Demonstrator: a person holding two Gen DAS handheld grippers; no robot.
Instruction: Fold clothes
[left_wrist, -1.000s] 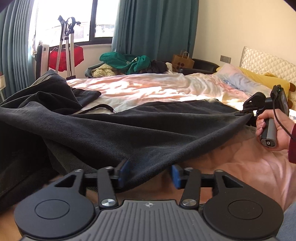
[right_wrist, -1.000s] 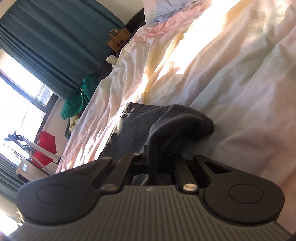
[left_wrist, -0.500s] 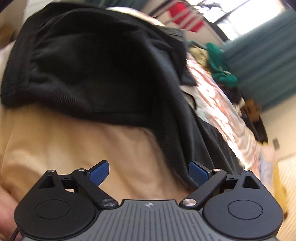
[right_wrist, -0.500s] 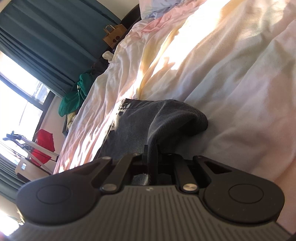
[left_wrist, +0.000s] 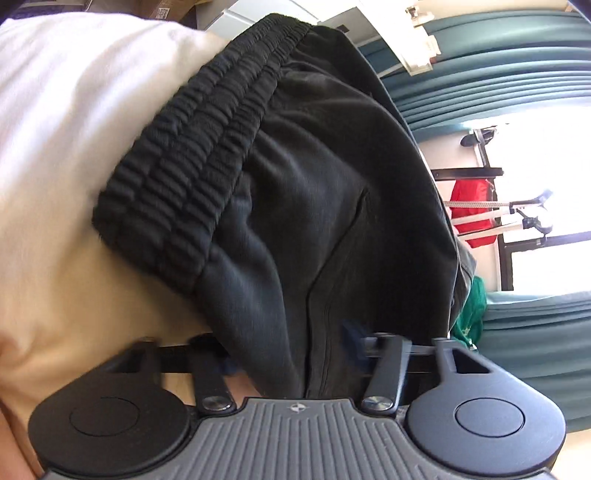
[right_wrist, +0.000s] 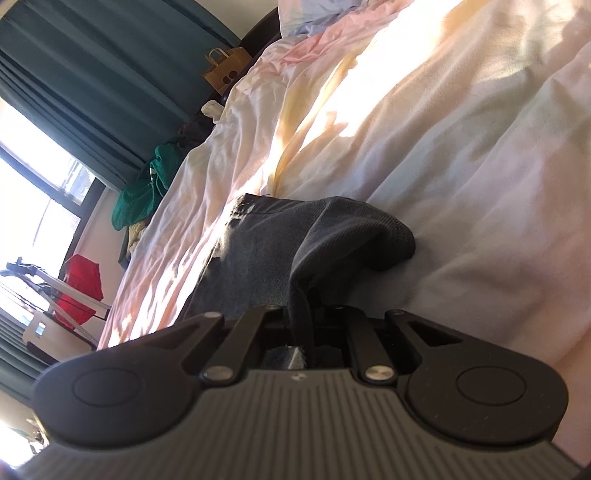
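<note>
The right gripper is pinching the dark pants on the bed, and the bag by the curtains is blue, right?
Not quite. The paper bag is brown, as the right wrist view shows. The right gripper is indeed pinching the dark pants on the bed.

A pale, rumpled bedsheet (right_wrist: 424, 122) fills most of the right wrist view, sunlit along its middle. Teal curtains (right_wrist: 96, 70) hang at upper left beside a bright window (right_wrist: 33, 177). A brown paper bag (right_wrist: 225, 70) stands near the top centre, a heap of green cloth (right_wrist: 144, 192) lies at left of centre, and a red bag (right_wrist: 83, 284) sits at lower left.
</note>
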